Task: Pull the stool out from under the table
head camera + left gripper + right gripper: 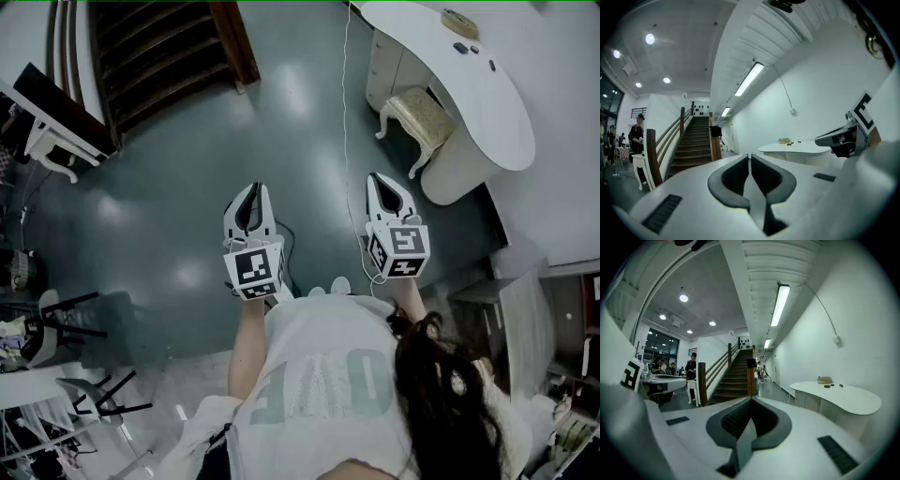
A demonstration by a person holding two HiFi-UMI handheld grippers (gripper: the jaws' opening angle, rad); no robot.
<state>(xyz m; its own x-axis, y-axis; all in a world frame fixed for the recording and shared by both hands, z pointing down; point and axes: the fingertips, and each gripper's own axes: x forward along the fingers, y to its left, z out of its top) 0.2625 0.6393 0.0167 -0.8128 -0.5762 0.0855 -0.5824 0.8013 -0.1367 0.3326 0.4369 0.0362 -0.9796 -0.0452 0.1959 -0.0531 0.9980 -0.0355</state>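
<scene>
The stool (pixel 418 120), with a beige cushion and white curved legs, stands tucked partly under the curved white table (pixel 469 84) at the head view's upper right. My left gripper (pixel 252 193) and right gripper (pixel 378 178) are held side by side over the grey floor, short of the stool. Both are shut with nothing between their jaws. The table (pixel 794 148) lies ahead to the right in the left gripper view, with the right gripper's body beside it. In the right gripper view the table (pixel 843 397) is at the right; the stool is hidden there.
A wooden staircase (pixel 169 47) rises at the far left. A white desk (pixel 56 131) and black chairs (pixel 66 323) stand at the left. A thin cable (pixel 345 103) hangs down near the table. Small items (pixel 461 23) lie on the tabletop. People (pixel 691 369) stand by the stairs.
</scene>
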